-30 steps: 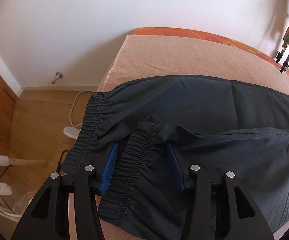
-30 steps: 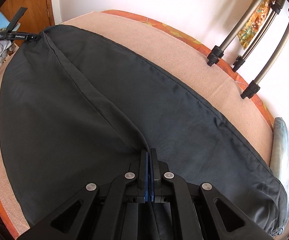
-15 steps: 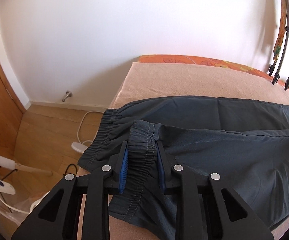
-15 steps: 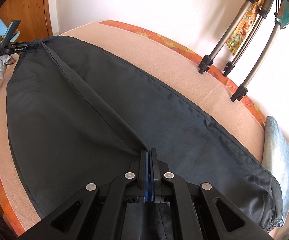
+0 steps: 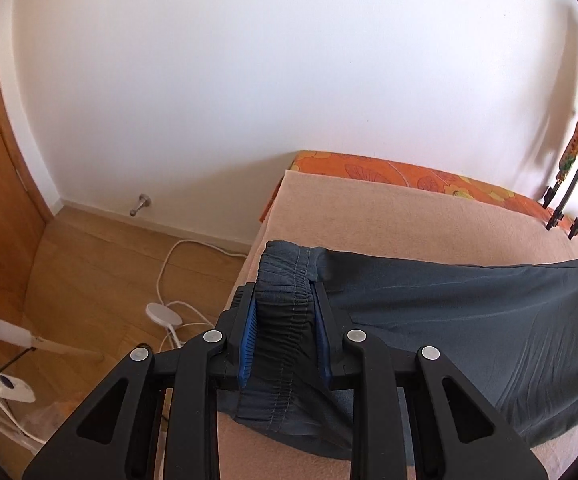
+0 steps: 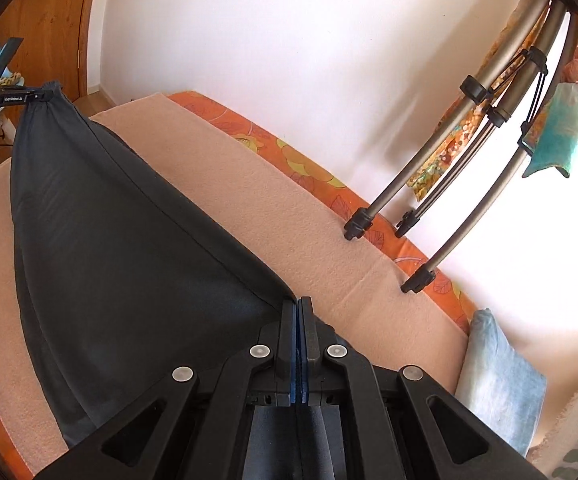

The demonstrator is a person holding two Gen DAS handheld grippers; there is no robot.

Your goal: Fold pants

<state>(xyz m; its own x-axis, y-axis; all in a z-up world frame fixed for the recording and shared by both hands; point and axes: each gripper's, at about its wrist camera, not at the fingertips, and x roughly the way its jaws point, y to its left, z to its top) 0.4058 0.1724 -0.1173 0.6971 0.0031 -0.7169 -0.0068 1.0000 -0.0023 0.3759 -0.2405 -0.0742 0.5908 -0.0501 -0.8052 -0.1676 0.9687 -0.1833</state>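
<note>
Both grippers are up off the bed, each tilted down and forward, and the dark navy lightweight pants (image 5: 469, 320) hang stretched between them above the peach-coloured blanket (image 5: 409, 220) that covers the mattress.

On the left wrist view, the left gripper (image 5: 283, 320), black with blue pads, is clamped on the gathered elastic waistband (image 5: 285, 280). Its jaws have just been closing, and now the bunched waistband fills the gap between the pads, with the stitched hem spilling out below the fingers. From there the fabric runs off to the right in a taut, slightly sagging sheet.

On the right wrist view, the right gripper (image 6: 297, 344) has its jaws pressed flat together, pinching a thin fold of the pants; dark cloth drops straight down beneath the pads. The fabric (image 6: 109, 260) fans away from that pinch toward the upper left, where the left gripper (image 6: 5, 98) appears as a small black clamp holding the far end high against the wooden door (image 6: 49, 20).

Under the blanket, the orange floral sheet (image 6: 289, 160) shows along the wall edge. Three grey metal tubes with black feet (image 6: 409, 220) lean beside the white wall, and a pale blue pillow (image 6: 497, 380) sits at the right end of the bed.
</note>
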